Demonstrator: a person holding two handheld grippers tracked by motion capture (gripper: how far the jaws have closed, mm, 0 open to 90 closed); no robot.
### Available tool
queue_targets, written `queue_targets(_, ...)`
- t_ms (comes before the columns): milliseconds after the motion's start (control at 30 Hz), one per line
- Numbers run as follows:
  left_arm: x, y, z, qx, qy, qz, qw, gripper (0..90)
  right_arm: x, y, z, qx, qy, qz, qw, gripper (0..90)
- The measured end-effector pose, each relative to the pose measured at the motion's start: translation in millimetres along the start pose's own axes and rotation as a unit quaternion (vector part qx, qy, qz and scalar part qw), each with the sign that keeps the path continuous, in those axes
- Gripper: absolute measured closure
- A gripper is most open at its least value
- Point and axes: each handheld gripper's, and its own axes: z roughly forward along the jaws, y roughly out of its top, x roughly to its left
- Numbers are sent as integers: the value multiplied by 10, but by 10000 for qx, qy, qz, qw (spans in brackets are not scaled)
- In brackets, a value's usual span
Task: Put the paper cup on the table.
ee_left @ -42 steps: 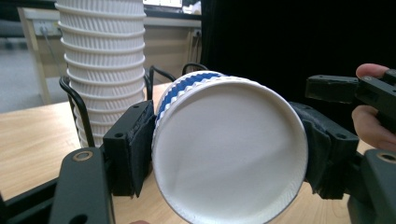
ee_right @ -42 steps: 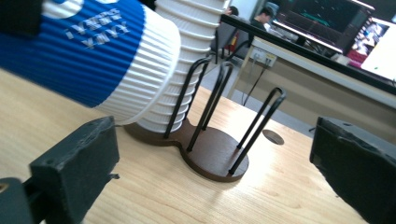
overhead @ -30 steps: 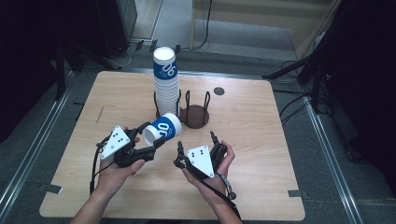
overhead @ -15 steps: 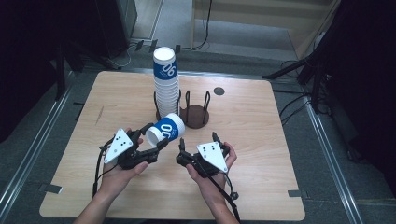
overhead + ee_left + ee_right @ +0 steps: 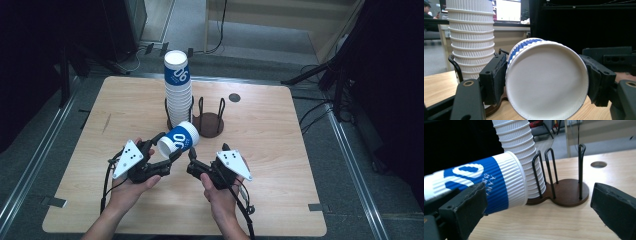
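Observation:
A blue-and-white ribbed paper cup lies on its side just above the table. My left gripper is shut on it near its base. In the left gripper view the cup's white base faces the camera between the two pads. My right gripper sits just right of the cup with its jaws pointing left, open. In the right gripper view the cup reaches in from the left past the left pad, and its rim is turned toward the tall cup stack.
A tall stack of ribbed cups stands in a brown wire holder, whose right slot is bare. A small round hole marks the wooden table behind it. Dark floor and equipment surround the table.
My right gripper has turned so its jaws point left toward the cup instead of away from me. The left gripper and the cup have barely moved.

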Motion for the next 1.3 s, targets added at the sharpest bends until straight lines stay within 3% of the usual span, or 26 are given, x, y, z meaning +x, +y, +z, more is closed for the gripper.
queue_targets(133,-30,-6,24,-11,-28,24,10000,289,-4,28,5,101,82,415,9991,8)
queue_targets(333,-51,-23,53,-72,-21,65,10000,288,15,75,-7,71,107,778,9969,8)
queue_targets(467,-57,-53,80,-61,-16,103,9999,288,-16,71,9,169,158,1247,9919,8)
queue_targets(600,-77,-72,104,-87,-34,108,9999,288,-30,54,21,251,256,1698,9848,8)
queue_targets(700,-94,-82,119,-97,-49,145,9998,288,-32,47,22,275,160,2009,9791,8)
queue_targets(800,-109,-92,133,-96,-69,172,9998,288,-65,38,26,295,163,2415,9698,8)
queue_targets(967,-126,-99,143,-122,-68,229,9996,288,-121,9,62,418,332,3189,9463,7)
queue_targets(1000,-127,-99,144,-133,-68,234,9996,288,-130,0,73,428,357,3282,9430,7)
queue_targets(1300,-153,-116,159,-156,-126,282,9994,288,-173,-18,116,636,673,4194,9031,1)
